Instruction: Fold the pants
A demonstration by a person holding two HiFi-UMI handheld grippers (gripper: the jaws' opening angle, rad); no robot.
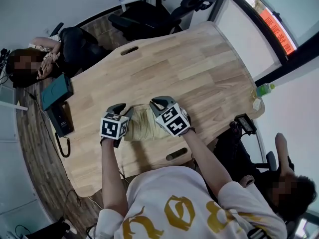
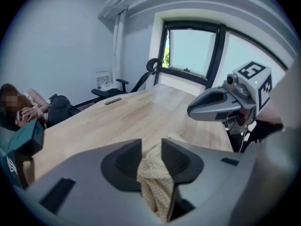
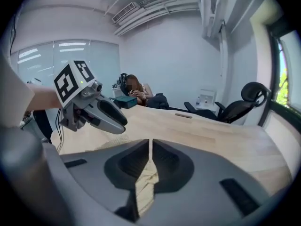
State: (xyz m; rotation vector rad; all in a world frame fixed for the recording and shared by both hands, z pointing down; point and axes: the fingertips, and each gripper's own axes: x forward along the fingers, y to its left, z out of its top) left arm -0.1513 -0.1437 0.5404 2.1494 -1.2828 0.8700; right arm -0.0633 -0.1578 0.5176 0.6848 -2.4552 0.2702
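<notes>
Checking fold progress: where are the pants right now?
In the head view the pants sit bunched at the near edge of the wooden table, gripped by the left hand-held gripper on their left and the right hand-held gripper on their right.

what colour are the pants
The pants are pale beige with a fine check, clearest in the left gripper view.

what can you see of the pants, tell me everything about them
The pants are pale tan cloth with a fine checked weave, bunched into a small wrinkled heap on the wooden table near the person's edge. The left gripper pinches a thick fold at one end, and the right gripper pinches a thinner fold at the other. Cloth hangs down from each grip. Legs and waistband cannot be told apart.
</notes>
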